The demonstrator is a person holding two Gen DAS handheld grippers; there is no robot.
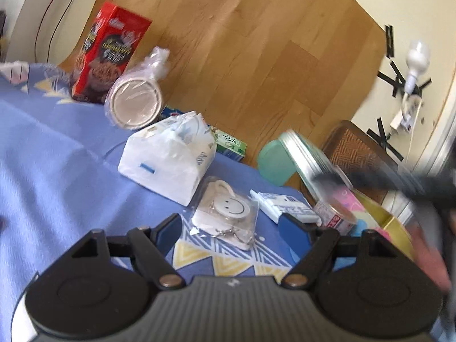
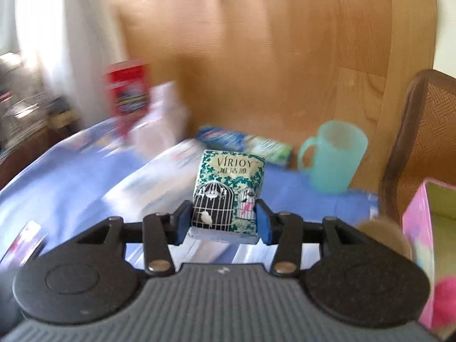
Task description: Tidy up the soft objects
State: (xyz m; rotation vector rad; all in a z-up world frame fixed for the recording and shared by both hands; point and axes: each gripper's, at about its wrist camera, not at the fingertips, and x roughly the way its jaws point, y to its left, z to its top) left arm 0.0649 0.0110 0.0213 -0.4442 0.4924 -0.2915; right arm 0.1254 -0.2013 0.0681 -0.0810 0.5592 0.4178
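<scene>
My right tongs (image 2: 224, 222) grip one tissue pack (image 2: 228, 196) by its sides, lifted above the blue-clothed table (image 2: 71, 176); its wrapper is teal with white birdcages and "VIRIOY" on top. My left tongs (image 1: 230, 229) stand wide apart, holding nothing, over one bagged smiley-face item (image 1: 228, 213). Only the left view shows that item, one large white tissue bundle (image 1: 168, 156) and one wrapped bowl stack (image 1: 135, 99). Both views show one red box (image 1: 109, 54) and one teal mug (image 2: 332, 156).
</scene>
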